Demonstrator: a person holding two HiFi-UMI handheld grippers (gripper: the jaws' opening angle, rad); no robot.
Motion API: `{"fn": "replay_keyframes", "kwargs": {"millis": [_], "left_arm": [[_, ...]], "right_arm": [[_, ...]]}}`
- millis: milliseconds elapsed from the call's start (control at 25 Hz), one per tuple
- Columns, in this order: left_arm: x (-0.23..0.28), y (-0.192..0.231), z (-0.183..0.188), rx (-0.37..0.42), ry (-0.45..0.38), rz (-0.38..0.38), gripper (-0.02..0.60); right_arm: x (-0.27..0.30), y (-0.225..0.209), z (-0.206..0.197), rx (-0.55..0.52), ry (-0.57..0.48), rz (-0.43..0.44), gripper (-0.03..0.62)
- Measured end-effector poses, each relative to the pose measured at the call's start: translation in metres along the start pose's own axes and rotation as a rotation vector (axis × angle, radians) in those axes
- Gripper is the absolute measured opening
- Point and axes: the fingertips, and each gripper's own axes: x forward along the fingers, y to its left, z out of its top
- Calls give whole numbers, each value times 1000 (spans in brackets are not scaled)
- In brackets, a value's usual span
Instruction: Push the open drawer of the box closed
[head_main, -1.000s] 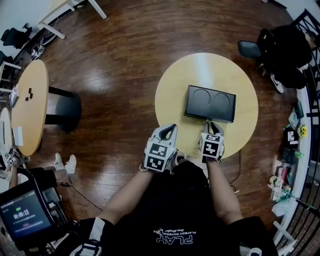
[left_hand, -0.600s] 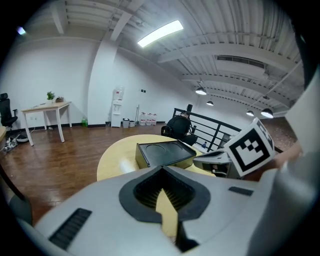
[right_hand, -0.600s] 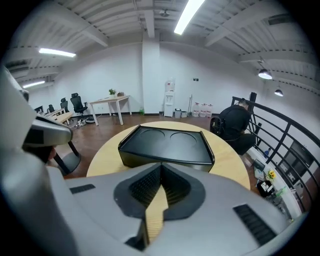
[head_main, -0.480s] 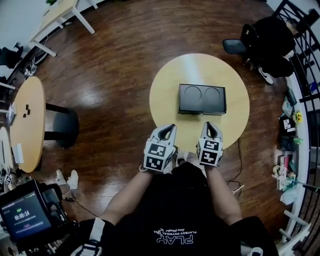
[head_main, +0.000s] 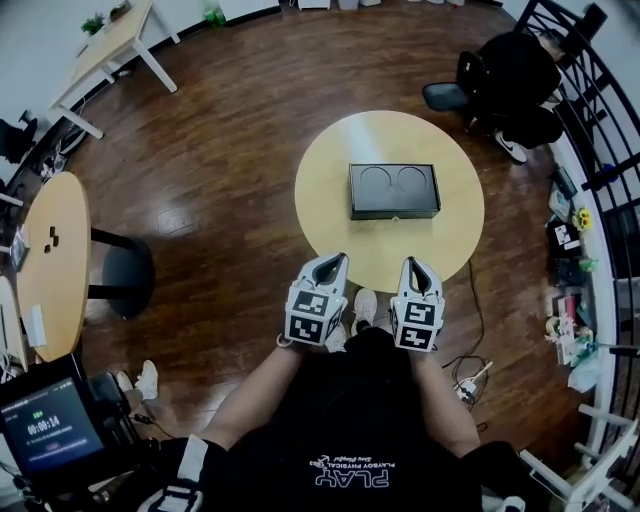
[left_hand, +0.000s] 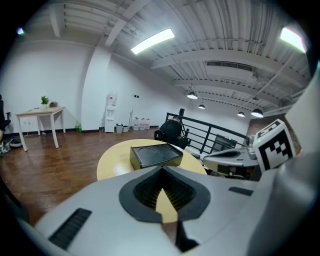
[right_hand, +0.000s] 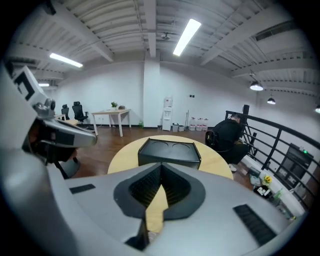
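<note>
The black box (head_main: 394, 190), with two round recesses in its lid, lies at the middle of the round yellow table (head_main: 330, 170). Its drawer front faces me and looks flush with the box. My left gripper (head_main: 333, 262) and right gripper (head_main: 416, 266) hang side by side over the table's near edge, well short of the box. Both are shut with nothing in them. In the left gripper view the box (left_hand: 155, 155) stands beyond the left gripper (left_hand: 161, 172). In the right gripper view the box (right_hand: 170, 152) sits straight ahead of the right gripper (right_hand: 161, 167).
A second round table (head_main: 55, 240) and a black stool (head_main: 125, 275) stand at the left. A person in black (head_main: 510, 75) sits by a chair at the upper right. A railing (head_main: 600, 170) runs down the right. A screen device (head_main: 45, 430) sits at the lower left.
The right gripper was at the box's front one second ago and has drawn back. Both grippers now sit farther from the box, which looks smaller and higher in view.
</note>
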Motion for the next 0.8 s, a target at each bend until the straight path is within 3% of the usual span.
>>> {"fn": "replay_keyframes", "kwargs": {"millis": [320,800], "left_arm": [[-11,-24,-13,10,11,-37,-3],[-16,-43,-12,10,-2,-42,-3]], "right_arm": [[-28,1,-19,10,17,-9,6],[-28,38,6,-9,-51,120,6]]}}
